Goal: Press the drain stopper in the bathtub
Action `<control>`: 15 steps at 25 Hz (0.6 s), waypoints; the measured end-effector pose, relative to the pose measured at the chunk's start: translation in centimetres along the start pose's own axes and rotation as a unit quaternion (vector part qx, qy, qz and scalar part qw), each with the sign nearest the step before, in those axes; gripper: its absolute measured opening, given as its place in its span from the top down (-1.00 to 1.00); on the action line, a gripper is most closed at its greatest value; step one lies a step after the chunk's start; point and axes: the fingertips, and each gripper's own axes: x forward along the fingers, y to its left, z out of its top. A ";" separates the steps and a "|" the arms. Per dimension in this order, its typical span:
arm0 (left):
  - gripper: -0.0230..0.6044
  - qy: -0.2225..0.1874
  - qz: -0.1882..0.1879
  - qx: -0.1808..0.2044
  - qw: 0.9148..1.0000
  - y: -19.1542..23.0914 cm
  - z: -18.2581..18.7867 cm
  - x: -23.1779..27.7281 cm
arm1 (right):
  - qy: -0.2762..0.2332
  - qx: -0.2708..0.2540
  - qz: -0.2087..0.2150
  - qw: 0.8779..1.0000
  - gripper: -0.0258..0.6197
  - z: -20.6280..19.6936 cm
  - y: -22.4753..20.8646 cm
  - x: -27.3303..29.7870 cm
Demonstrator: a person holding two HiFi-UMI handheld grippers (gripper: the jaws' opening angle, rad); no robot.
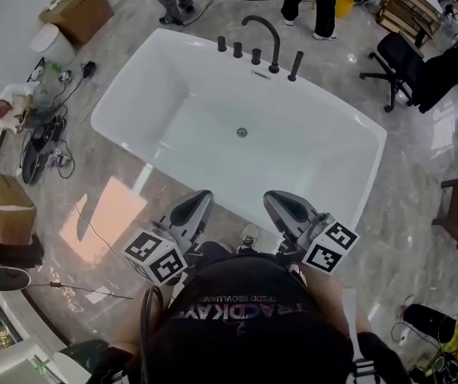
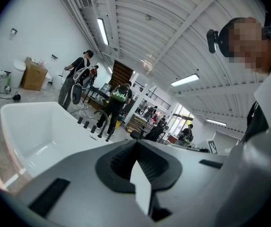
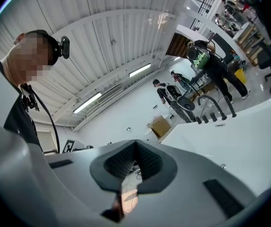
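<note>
The white bathtub fills the middle of the head view. Its small round metal drain stopper sits in the tub floor, near the faucet side. Both grippers hang outside the near rim, well short of the stopper. My left gripper is shut with nothing in it, and so is my right gripper. In the left gripper view the left gripper points over the tub. In the right gripper view the right gripper points the same way, with the stopper a small dot in the tub.
A black curved faucet and several black knobs stand on the far rim. Cardboard boxes, cables and a seated person are on the left. A black office chair is at the right. People stand beyond the tub.
</note>
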 end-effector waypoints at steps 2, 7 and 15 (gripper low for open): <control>0.90 -0.002 0.008 0.000 1.000 0.5 0.5 -0.3 | 0.002 0.003 0.001 1.000 0.89 0.0 -0.1 0.3; 0.90 -0.003 0.022 0.000 1.000 3.2 1.5 -1.3 | 0.000 0.010 -0.005 1.000 0.89 -0.3 -0.5 2.4; 0.90 0.014 -0.020 0.013 1.000 7.9 3.9 0.8 | -0.043 -0.003 -0.077 0.996 0.89 0.5 -3.5 4.2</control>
